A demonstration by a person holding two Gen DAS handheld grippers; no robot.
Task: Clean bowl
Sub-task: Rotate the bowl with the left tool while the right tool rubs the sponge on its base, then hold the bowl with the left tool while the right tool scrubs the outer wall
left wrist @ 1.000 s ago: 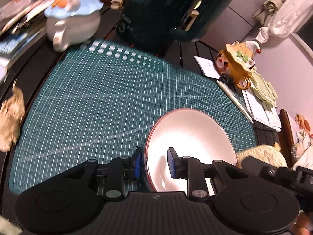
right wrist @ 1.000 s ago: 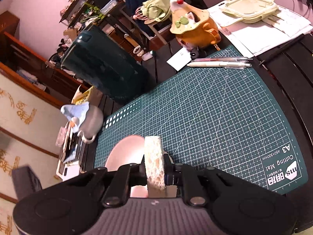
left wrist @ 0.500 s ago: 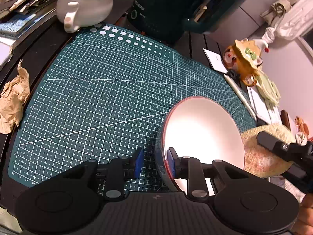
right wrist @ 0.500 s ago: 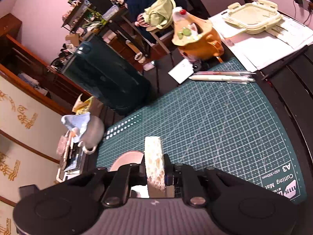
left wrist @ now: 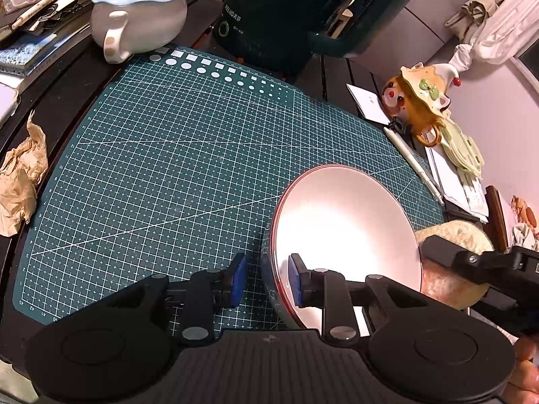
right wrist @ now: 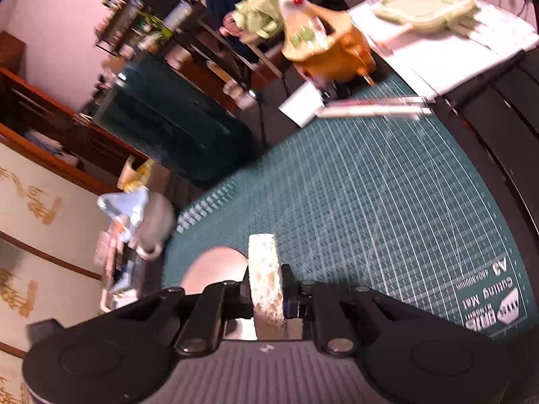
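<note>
The left gripper has its blue pads either side of the near rim of the bowl, one pad inside and one outside; the outer pad seems to stand a little off the wall, so I cannot tell whether the rim is truly pinched. The bowl sits tilted over the near right part of the green cutting mat, its pale inside facing the camera. The right gripper is clamped on a sponge (cream and porous), which stands upright between the fingers, just beside the bowl's outer wall. A grey teapot stands at the mat's far corner
</note>
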